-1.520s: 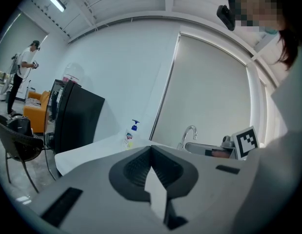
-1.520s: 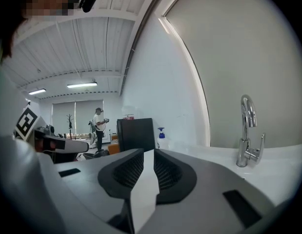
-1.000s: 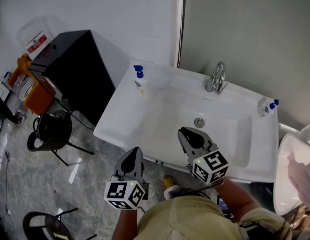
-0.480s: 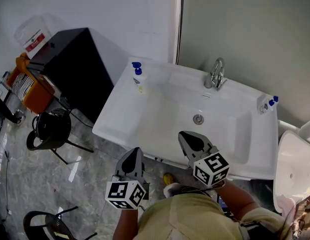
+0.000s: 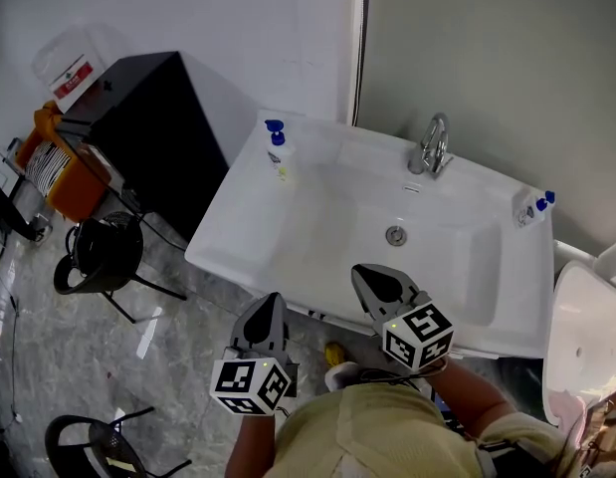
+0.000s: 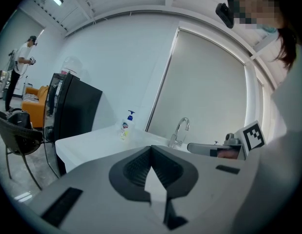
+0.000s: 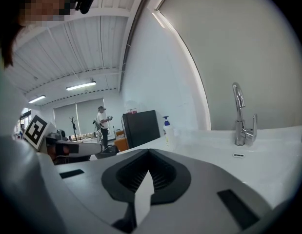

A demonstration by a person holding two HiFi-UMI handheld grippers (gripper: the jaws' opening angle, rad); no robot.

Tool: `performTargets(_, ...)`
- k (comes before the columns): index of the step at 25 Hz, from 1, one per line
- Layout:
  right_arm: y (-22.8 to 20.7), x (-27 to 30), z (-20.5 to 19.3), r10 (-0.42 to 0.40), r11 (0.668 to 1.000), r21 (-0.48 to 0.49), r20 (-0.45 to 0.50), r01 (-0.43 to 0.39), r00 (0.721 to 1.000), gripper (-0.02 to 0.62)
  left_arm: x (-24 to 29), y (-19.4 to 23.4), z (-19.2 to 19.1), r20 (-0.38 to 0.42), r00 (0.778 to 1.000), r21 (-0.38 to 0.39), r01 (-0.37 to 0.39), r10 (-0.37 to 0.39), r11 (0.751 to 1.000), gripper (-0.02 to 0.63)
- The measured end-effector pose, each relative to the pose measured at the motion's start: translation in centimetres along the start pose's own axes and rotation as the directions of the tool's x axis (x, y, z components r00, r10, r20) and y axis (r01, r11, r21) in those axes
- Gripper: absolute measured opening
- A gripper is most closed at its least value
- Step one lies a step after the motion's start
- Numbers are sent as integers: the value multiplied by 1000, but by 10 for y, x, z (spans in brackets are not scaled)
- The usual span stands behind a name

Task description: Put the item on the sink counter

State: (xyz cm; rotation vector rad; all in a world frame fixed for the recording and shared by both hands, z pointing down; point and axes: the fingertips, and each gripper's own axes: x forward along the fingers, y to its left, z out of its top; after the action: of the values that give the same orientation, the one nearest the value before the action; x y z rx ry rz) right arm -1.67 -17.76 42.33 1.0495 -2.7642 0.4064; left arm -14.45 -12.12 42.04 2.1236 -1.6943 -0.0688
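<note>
At the back left corner of the white sink surface (image 5: 228,237) a pump soap bottle (image 5: 277,150) with a blue top stands upright, touched by nothing. Across the basin, the chrome faucet (image 5: 430,147) rises behind the drain (image 5: 395,234), and a small blue-capped bottle (image 5: 531,210) sits at the back right corner. The right gripper (image 5: 359,270) hovers over the basin's front edge, its jaws pressed together with nothing between them. The left gripper (image 5: 271,299) hangs just off the front edge, above the floor, also closed and empty. Both are well apart from the soap bottle. A black cabinet (image 5: 148,127) stands left of the sink.
</note>
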Motion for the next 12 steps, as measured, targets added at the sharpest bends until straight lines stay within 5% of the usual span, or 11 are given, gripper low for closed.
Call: performTargets(12, 9, 8, 2, 30, 999, -17, -7, -30, 1000, 21, -1, -1, 4, 23, 1000, -3, -3, 3, 1000, 37)
